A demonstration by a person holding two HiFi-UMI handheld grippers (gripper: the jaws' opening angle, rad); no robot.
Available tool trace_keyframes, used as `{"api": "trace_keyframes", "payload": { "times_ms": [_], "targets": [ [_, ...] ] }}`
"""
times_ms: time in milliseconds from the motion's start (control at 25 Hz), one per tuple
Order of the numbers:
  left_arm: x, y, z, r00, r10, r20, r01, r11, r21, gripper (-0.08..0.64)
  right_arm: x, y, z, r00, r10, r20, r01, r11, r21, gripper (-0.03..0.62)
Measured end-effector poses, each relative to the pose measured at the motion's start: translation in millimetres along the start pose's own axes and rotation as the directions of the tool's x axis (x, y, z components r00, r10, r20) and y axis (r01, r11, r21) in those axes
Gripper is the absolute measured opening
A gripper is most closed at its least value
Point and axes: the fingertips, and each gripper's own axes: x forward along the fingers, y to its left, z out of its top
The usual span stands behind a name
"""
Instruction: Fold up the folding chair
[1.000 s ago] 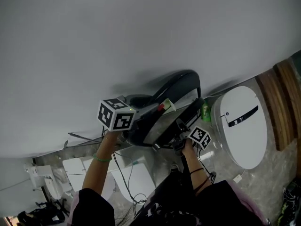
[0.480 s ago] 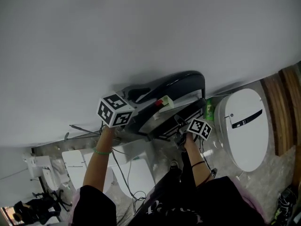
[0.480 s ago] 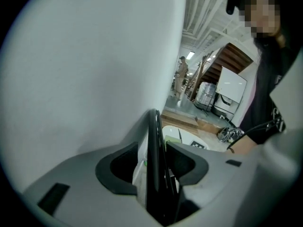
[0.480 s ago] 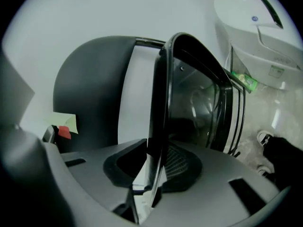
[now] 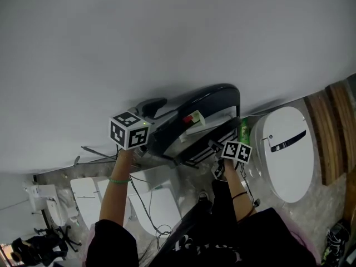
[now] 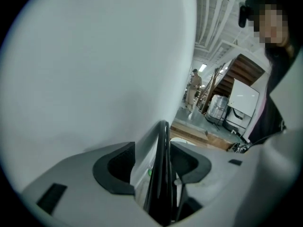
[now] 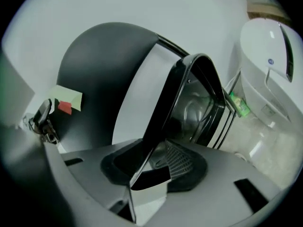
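The glossy black folding chair with a curved back [image 5: 211,99] leans against the white wall [image 5: 167,38], beside a white oval fixture [image 5: 286,149]. Its seat looks swung close to the back, so the folding itself appears nearly or fully done. The left gripper [image 6: 152,170] has its jaws spread wide and opening, with the chair's thin black edge between them but not clamped. The right gripper [image 7: 154,167] is also opening around the frame edge. What seems left is drawing both clear.

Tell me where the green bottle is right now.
Head view, right of centre: the green bottle sits between the folding chair and the white toilet, close against the chair's dark frame.
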Motion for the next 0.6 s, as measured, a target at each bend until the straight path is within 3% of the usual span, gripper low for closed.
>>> {"api": "trace_keyframes", "payload": {
  "times_ms": [160,320,440,600],
  "targets": [
    [-26,2,5,0.997,0.023,0.070,-0.017,0.997,-0.081,0.222,-30,-2,-2,0.999,-0.038,0.020,0.040,0.994,-0.101,0.130],
    [-50,-22,2,0.992,0.025,0.123,-0.011,0.993,-0.116,0.221,-63,24,-5,0.999,0.006,0.042,0.003,0.977,-0.211,0.130],
    [-69,-44,2,0.976,0.034,0.213,0.003,0.985,-0.175,0.142,-84,55,0,0.996,0.039,0.075,-0.012,0.943,-0.334,0.130],
    [-90,-91,-21,0.969,0.042,0.244,0.002,0.984,-0.176,0.084,-122,109,-1,0.986,0.113,0.126,-0.042,0.886,-0.463,0.129]
  ]
}}
